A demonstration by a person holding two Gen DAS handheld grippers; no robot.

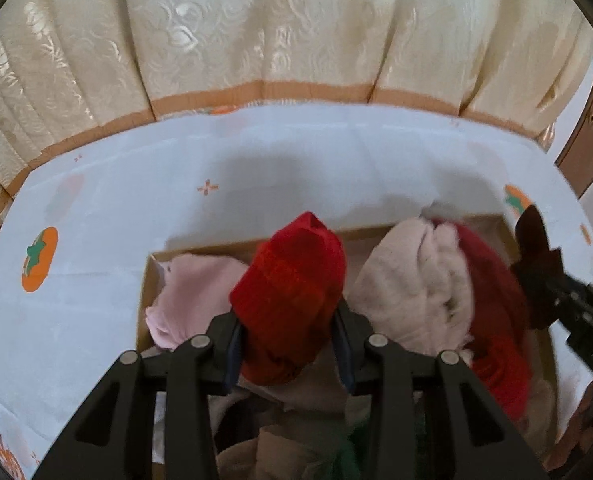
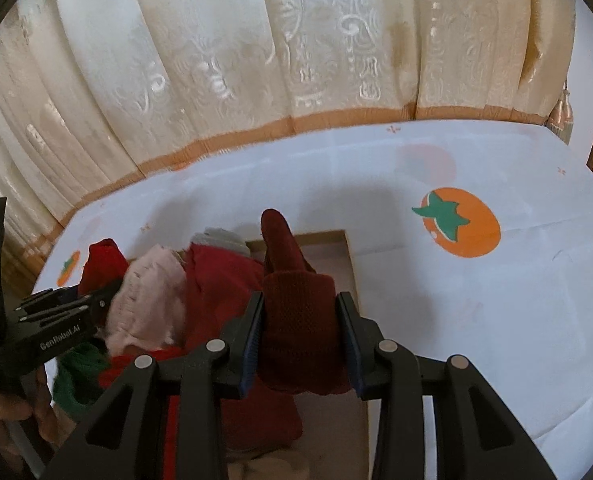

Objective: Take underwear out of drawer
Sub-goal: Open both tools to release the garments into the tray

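Note:
A cardboard drawer box (image 1: 216, 246) lies on the white cloth, full of garments. My left gripper (image 1: 288, 340) is shut on a bright red piece of underwear (image 1: 292, 280), held above the box. Pink (image 1: 192, 292) and pale beige (image 1: 408, 292) garments lie beside it. My right gripper (image 2: 300, 340) is shut on a dark maroon piece of underwear (image 2: 296, 300), held over the box's right end (image 2: 350, 256). The right gripper also shows at the right edge of the left wrist view (image 1: 544, 276). The left gripper shows at the left of the right wrist view (image 2: 96, 300).
The white tablecloth (image 2: 456, 300) with orange persimmon prints (image 2: 460, 222) spreads around the box. Cream curtains (image 1: 256, 32) hang along the far edge. A wooden door (image 1: 592, 120) stands at the far right. A green garment (image 2: 80, 372) lies at the box's near left.

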